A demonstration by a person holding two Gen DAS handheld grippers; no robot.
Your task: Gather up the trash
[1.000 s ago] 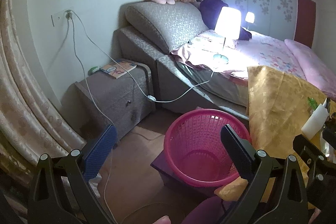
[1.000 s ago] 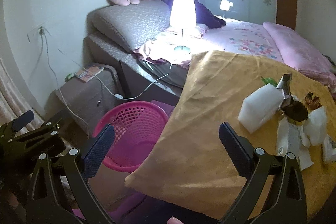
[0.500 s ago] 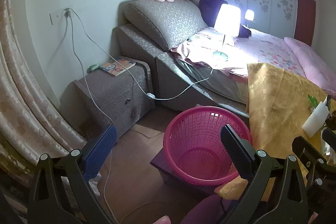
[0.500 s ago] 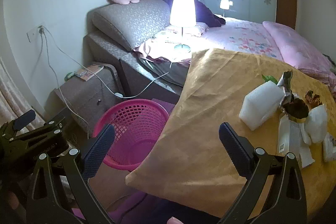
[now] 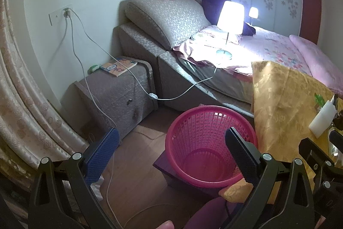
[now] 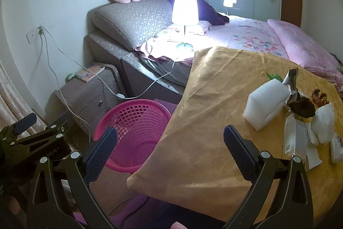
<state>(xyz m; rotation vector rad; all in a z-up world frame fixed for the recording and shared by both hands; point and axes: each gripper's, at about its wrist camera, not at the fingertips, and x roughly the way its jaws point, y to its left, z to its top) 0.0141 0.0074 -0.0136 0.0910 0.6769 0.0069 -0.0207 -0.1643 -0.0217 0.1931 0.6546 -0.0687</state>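
Observation:
A pink plastic basket (image 5: 211, 144) stands on the floor beside a table with a gold cloth (image 6: 214, 100); it also shows in the right wrist view (image 6: 137, 128). Trash lies on the cloth at the right: a white foam block (image 6: 267, 103), a dark crumpled wrapper (image 6: 302, 107), white paper packets (image 6: 300, 143) and a white wad (image 6: 323, 121). My left gripper (image 5: 171, 153) is open and empty above the basket's near left rim. My right gripper (image 6: 170, 152) is open and empty over the cloth's left edge, short of the trash.
A bed (image 5: 268, 50) with a lit lamp (image 5: 230, 20) stands behind the table. A grey nightstand (image 5: 120, 91) with a book is at the left, with white cables (image 5: 90, 83) hanging from a wall socket to the floor. Curtains (image 5: 23, 113) hang at far left.
Both grippers have drifted slightly, so the basket and table sit a little lower and nearer in both views. Both stay open and empty.

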